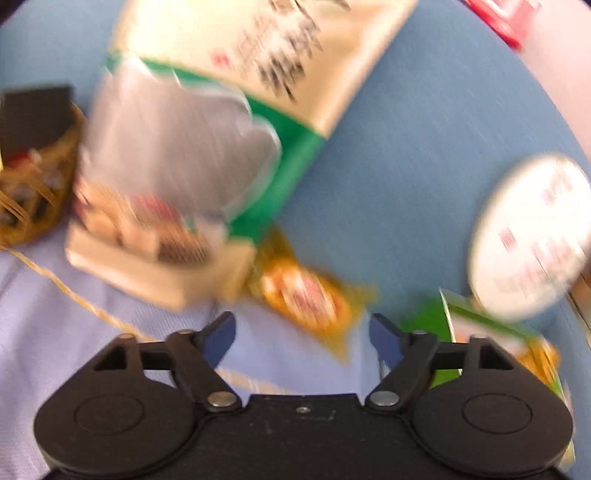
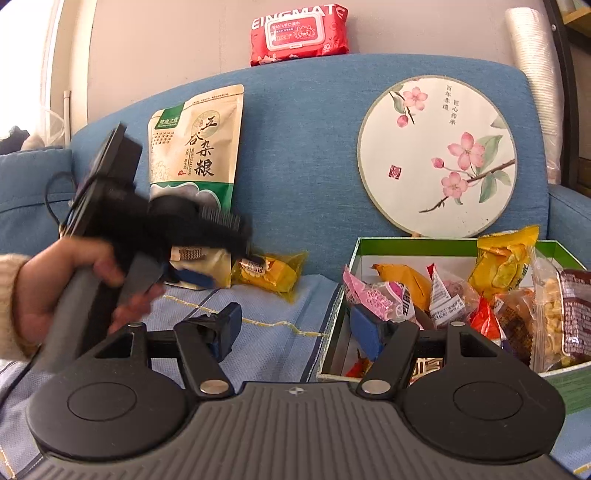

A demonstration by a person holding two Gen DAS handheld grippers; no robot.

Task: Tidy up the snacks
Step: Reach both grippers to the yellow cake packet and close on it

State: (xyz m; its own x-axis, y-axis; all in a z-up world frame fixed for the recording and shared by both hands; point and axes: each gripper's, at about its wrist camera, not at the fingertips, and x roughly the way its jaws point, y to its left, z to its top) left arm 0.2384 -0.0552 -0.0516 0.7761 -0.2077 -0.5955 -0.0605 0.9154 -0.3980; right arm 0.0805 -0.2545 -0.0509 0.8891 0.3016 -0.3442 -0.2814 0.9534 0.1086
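Observation:
A yellow snack packet [image 1: 303, 291] lies on the sofa seat beside a tall grain pouch [image 1: 207, 155]; both also show in the right wrist view, the packet [image 2: 269, 271] and the pouch [image 2: 199, 155]. My left gripper [image 1: 303, 336] is open just short of the packet; it shows blurred in the right wrist view [image 2: 207, 273]. My right gripper [image 2: 291, 325] is open and empty by the left rim of a green box [image 2: 406, 245] filled with several wrapped snacks [image 2: 439, 291].
A round painted fan [image 2: 436, 155] leans on the blue sofa back. A red wipes pack [image 2: 299, 33] sits on top of the back. A wicker basket [image 1: 33, 184] stands at the left. A light blue cloth [image 2: 258, 321] covers the seat.

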